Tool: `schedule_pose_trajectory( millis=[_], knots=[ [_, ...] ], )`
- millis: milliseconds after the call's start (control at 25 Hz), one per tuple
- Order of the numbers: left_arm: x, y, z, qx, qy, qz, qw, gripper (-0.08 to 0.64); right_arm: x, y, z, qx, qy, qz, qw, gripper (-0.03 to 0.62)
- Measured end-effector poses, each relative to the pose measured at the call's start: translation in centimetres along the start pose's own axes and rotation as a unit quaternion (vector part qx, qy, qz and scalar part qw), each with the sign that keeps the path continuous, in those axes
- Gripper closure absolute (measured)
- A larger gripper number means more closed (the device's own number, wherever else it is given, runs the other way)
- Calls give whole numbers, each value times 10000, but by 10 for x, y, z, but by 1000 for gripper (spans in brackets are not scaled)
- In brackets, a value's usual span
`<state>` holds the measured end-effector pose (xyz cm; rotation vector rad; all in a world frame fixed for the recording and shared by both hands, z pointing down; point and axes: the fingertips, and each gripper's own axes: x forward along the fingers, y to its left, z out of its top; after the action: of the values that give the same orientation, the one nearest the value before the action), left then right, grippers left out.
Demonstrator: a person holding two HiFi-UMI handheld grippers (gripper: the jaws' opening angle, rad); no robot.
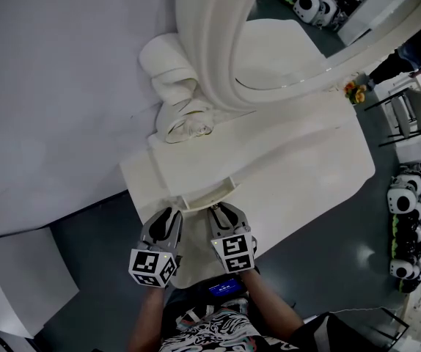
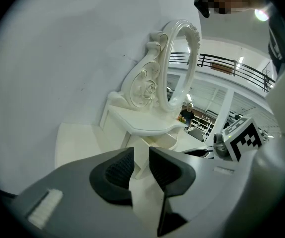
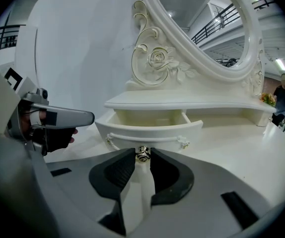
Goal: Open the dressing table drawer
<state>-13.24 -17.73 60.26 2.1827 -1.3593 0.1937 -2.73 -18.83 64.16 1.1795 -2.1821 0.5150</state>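
Drawer of the white dressing table stands part-way out of the front edge in the head view, below the oval mirror. The left gripper and right gripper sit side by side just in front of it.

In the left gripper view the jaws stand a narrow gap apart with nothing between them, aimed past the side of the table.

In the right gripper view the jaws clamp the small metal knob at the middle of the drawer front, and the drawer's inside is open to view.

I'd judge the pull is under way. The next move calls for a straight draw toward the person, with the grip kept firm.

No brand or lettering is readable, only the square patterns on the marker cubes.
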Motion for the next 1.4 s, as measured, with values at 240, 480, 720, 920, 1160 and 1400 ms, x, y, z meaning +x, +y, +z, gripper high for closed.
schedule_pose_trajectory(
  millis=[240,480,720,920,1160,1400],
  knots=[
    [-9,-4,5,63,-2,-44,10000,453,2,-1,-7,242,99,-50,9996,484],
    [-34,-27,27,329,-258,-152,9990,446,-43,-1,-2,305,-138,-384,9987,530],
    [-60,-56,42,538,-468,-288,9970,448,-96,14,24,627,-902,-277,9936,589],
    [-75,-70,47,720,-534,-271,9956,452,-128,18,31,899,-1192,-426,9879,589],
    [-79,-73,49,823,-559,-234,9948,456,-140,15,30,796,-1180,-538,9883,591],
    [-76,-70,50,864,-535,-181,9947,459,-143,9,33,864,-1244,-587,9867,591]
  ],
)
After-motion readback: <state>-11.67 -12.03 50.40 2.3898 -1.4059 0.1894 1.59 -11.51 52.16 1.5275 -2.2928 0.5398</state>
